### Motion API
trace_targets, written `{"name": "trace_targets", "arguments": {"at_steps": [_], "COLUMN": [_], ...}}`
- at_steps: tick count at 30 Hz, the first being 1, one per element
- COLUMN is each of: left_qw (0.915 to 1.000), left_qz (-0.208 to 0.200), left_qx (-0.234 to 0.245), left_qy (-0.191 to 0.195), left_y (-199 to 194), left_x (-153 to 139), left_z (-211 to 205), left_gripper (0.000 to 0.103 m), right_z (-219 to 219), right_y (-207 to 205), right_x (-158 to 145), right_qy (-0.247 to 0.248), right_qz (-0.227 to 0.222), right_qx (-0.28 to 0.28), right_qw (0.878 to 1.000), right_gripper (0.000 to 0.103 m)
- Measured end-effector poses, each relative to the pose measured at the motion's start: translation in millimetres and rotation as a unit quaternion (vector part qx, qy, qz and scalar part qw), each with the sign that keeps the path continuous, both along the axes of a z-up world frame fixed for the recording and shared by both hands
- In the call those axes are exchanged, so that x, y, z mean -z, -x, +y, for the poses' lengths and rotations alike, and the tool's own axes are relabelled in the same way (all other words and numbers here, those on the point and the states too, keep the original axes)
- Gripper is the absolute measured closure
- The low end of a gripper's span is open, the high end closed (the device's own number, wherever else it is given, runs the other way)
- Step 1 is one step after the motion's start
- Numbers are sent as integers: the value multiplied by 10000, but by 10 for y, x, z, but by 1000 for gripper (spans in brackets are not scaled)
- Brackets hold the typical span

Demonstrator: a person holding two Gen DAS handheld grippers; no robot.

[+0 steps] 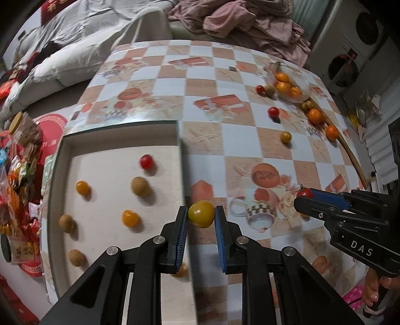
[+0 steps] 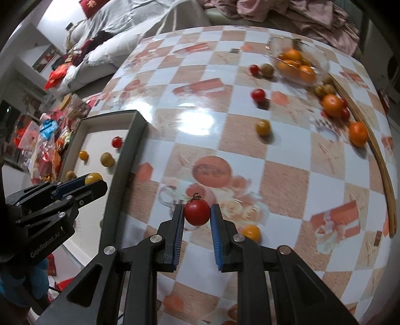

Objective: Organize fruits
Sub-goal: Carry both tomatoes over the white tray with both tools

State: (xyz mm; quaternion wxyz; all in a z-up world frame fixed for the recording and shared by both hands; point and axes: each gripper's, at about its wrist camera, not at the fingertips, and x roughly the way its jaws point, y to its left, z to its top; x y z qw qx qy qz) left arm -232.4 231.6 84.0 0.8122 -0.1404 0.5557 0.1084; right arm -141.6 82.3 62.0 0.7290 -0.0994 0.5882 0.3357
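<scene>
Overhead, each hand-held gripper clamps a tomato above the checkered tablecloth, a cluttered sofa beyond.

Pink clothes heaped behind the table; snack packets left.

A tray holding small fruits lies left of the bowl on the table.

Bench under glossy checkered oilcloth, white and tan squares with printed cups and fruit, overhead light glaring off its surface. Behind it, sofa draped in rumpled white cover and heap of dusty-pink clothing. Pile of red and foil snack packets at left. White appliance with round dark openings at right.
</scene>
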Motion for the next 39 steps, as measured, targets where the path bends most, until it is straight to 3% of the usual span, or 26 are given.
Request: {"name": "trace_targets", "arguments": {"at_steps": [23,39], "left_qw": [9912,9867], "left_qz": [225,358], "left_qx": [-1303,-1587], "left_qy": [-75,-55], "left_y": [739,708], "left_x": [165,460], "left_z": [750,951], "left_gripper": [80,80], "right_z": [975,1668], "right_y": [275,234], "right_x": [-86,49], "right_qy": [-179,-160], "right_qz": [10,118], "right_qx": [-1087,-1504], "right_qw": [9939,9884], "right_gripper": [80,80]}}
